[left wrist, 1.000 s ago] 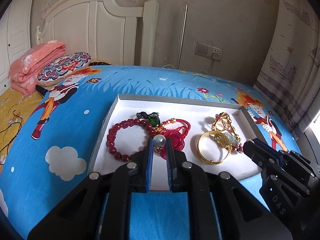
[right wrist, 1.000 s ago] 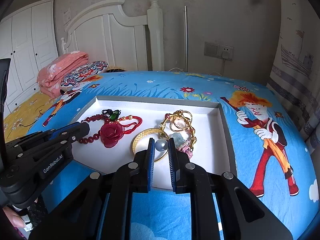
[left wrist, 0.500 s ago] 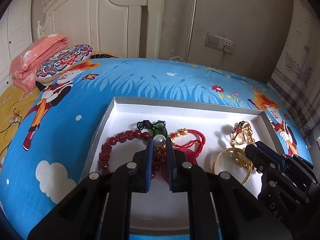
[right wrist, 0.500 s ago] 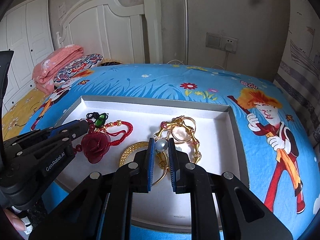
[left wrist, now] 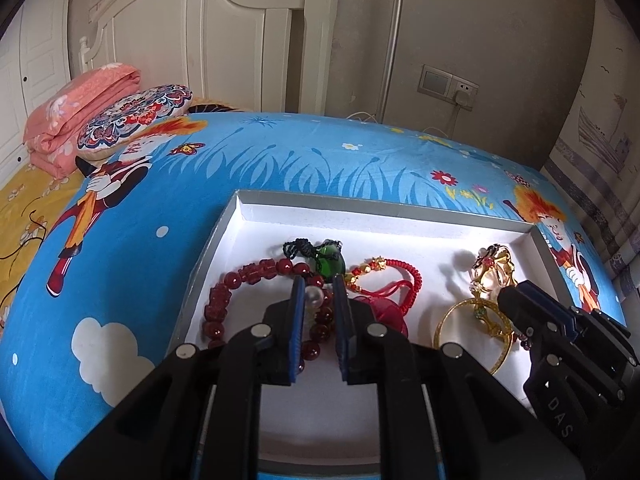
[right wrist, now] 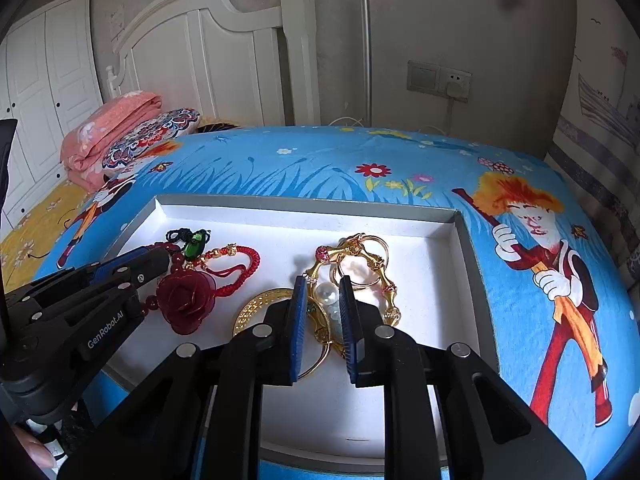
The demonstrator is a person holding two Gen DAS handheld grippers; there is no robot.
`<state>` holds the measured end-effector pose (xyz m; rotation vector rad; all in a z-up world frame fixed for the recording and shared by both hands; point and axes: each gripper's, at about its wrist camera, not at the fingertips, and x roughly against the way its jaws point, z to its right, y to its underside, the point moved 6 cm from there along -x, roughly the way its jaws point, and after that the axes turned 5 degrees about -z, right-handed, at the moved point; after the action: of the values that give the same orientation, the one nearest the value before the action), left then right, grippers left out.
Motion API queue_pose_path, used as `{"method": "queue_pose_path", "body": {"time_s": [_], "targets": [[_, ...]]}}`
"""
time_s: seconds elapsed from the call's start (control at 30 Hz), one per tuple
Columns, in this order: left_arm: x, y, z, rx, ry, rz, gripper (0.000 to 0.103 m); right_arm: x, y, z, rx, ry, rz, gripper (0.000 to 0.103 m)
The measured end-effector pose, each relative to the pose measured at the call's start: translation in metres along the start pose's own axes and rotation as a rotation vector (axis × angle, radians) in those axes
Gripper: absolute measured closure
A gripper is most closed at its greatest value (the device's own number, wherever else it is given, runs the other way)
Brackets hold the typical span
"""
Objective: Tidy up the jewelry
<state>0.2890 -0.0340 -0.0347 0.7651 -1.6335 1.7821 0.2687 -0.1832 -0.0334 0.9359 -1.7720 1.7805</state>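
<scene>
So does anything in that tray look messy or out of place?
Nothing is broken or spilled. The gold bracelets lie tangled at the tray's right, and the red bead bracelet overlaps the red cord at its left.

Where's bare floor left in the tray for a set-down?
Free: the strip along the tray's far wall, the right side between the gold rings and the right wall, and the near edge under the grippers. Crowded: the left half with the red bead bracelet and rose charm, and the centre by the gold bangle.
</scene>
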Motion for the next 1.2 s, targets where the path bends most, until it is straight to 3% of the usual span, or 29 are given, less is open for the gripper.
{"method": "queue_pose_path", "body": {"time_s": [0.07, 0.1, 0.3, 0.53, 0.67, 0.8, 0.87, 1.2], "targets": [[0.002, 0.0, -0.002, 0.006, -0.007, 0.009, 0.067, 0.002, 0.0, 0.001, -0.005, -0.001, 0.008, 0.056], [0.004, 0.0, -0.002, 0.008, -0.01, 0.017, 0.061, 0.004, -0.001, 0.001, -0.003, 0.0, 0.018, 0.056], [0.007, 0.001, -0.006, 0.01, -0.017, 0.023, 0.06, 0.009, 0.0, 0.0, 0.012, 0.012, 0.03, 0.056], [0.016, 0.004, -0.007, 0.001, -0.025, 0.039, 0.045, 0.017, 0.004, 0.002, 0.002, 0.013, 0.045, 0.055], [0.026, 0.006, -0.007, 0.001, -0.023, 0.056, 0.035, 0.028, 0.006, 0.004, -0.005, 0.017, 0.068, 0.041], [0.044, 0.01, -0.01, 0.009, -0.04, 0.097, 0.012, 0.046, 0.008, 0.005, -0.001, 0.047, 0.112, 0.021], [0.056, 0.011, -0.013, 0.009, -0.056, 0.129, 0.006, 0.056, 0.01, 0.008, -0.011, 0.06, 0.138, 0.019], [0.101, 0.036, -0.021, -0.019, -0.122, 0.206, 0.005, 0.094, 0.032, 0.015, -0.039, 0.088, 0.173, 0.019]]}}
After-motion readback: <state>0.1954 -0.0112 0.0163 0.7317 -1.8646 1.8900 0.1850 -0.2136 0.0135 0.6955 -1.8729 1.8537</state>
